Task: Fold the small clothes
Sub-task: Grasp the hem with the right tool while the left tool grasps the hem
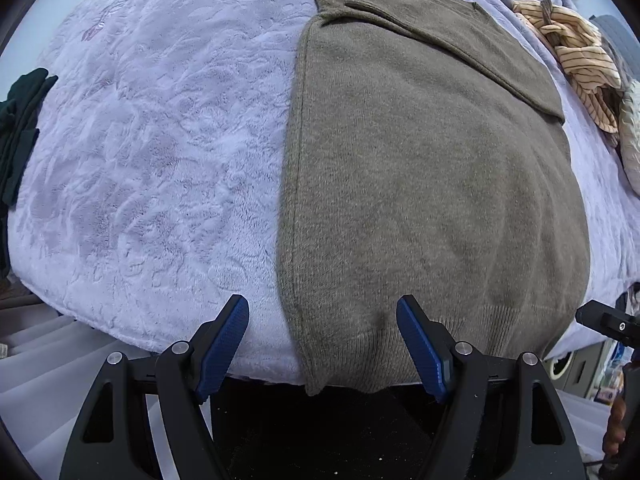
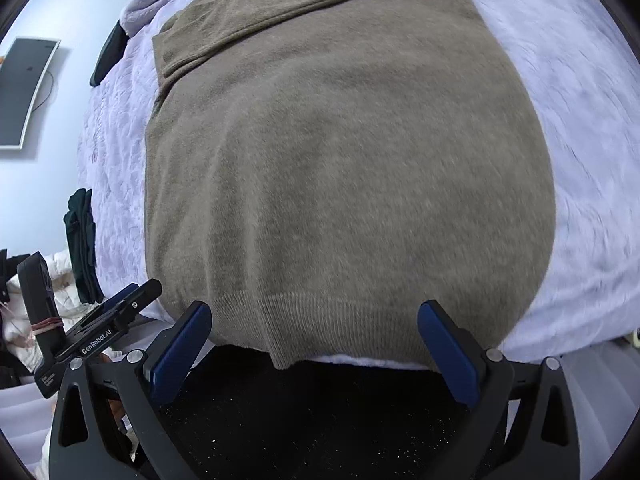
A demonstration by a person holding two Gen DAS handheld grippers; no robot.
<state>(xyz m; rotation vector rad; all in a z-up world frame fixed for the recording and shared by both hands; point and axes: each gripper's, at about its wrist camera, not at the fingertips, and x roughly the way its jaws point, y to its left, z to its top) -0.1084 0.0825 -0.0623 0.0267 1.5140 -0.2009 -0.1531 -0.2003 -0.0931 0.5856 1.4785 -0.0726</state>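
Two grippers hang over one olive-brown knit sweater [image 1: 432,184] that lies flat on a pale lilac plush blanket [image 1: 152,152].

In the left wrist view, a dark green garment [image 1: 22,128] sits at the blanket's far left edge. Next comes open blanket, then the sweater, filling the right half of the bed surface. Its ribbed hem lies nearest the camera at the blanket's near edge, with a corner hanging just past that edge. A sleeve is folded across the upper part of the body. The left gripper [image 1: 323,320] has its blue-padded jaws spread apart with nothing pinched. The left pad stands over bare blanket and the right pad over the hem, so the sweater's left side seam runs between them. Whether the pads touch the cloth cannot be told. Beyond the sweater, at the upper right, lies a crumpled cream garment with thin dark stripes [image 1: 576,56]. At the right edge, part of the right gripper pokes in.

In the right wrist view, a dark curved screen [image 2: 28,88] hangs on the wall at far left. Below it the left gripper shows beside the dark green garment. The right gripper [image 2: 314,314] has its jaws spread wide and empty, straddling the sweater's hem. The blanket continues bare to the right.
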